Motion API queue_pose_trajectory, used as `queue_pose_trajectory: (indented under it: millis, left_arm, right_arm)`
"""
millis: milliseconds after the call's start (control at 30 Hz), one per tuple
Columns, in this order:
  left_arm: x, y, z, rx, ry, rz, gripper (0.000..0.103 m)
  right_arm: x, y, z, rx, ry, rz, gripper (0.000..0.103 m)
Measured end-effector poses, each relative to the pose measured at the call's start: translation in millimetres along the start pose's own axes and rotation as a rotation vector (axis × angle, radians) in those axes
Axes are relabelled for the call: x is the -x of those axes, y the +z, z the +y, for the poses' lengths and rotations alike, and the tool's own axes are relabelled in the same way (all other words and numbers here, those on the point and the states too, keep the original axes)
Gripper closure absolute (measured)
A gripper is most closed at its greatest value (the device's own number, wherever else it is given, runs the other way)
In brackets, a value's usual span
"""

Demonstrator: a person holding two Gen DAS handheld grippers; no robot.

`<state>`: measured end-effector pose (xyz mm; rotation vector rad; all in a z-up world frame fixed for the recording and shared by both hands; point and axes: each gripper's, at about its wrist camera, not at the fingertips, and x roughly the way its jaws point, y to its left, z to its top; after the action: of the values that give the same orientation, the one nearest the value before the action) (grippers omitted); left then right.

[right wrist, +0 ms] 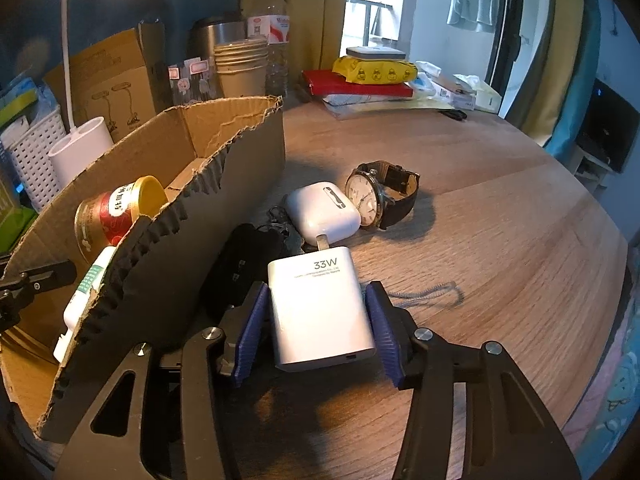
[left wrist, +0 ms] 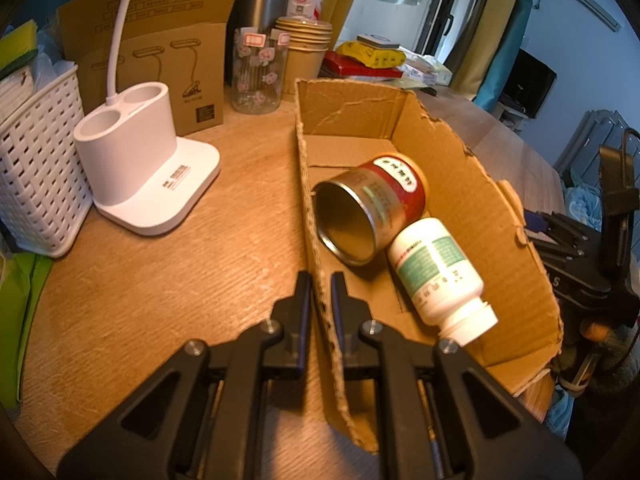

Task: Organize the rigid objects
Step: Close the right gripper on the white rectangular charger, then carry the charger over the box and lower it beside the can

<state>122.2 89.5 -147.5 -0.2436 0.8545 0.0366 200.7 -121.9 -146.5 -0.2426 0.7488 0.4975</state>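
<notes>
1. Wooden tabletop (right wrist: 500, 240): carries everything, clutter along the far edge.
2. Torn brown cardboard box (left wrist: 460, 184), open top, ragged rims. Sits left of the loose items in the right wrist view.
3. Left gripper (left wrist: 320, 288): jaws clenched on the box's near side wall, one finger outside, one inside. Wall edge runs straight between them.
4. Right gripper (right wrist: 316, 312): jaws straddle the white rectangular charger block (right wrist: 320, 312). Blue ribbed pads (right wrist: 250, 336) flank its two long sides. Left pad looks to be at the block's edge, a thin gap shows at the right pad, so not clamped.
5. Charger: lies flat on the table just right of the box's outer wall, "33W" printed on top, prongs pointing away, port end towards the camera. Glossy white, rounded corners.
6. Red and gold round tin (left wrist: 372, 212): on its side inside the box, open mouth facing the left camera.
7. White plastic pill bottle (left wrist: 436, 276): green label, lying in the box and touching the tin.
8. White earbud case (right wrist: 324, 212): just beyond the charger's prongs.
9. Wristwatch with black leather strap (right wrist: 380, 196): beside the case, dial up.
10. Black key fob (right wrist: 240, 268): between charger and box wall, partly shaded.
</notes>
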Motion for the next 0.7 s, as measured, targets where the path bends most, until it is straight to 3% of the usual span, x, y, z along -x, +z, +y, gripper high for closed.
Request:
queue_pose_trajectory:
  millis: [700]
  left_arm:
    - [-0.2, 0.1, 0.0, 0.0, 0.0, 0.0, 0.093]
  right_arm:
    - [20.0, 6.6, -12.8, -0.062, 0.018, -0.05, 0.052]
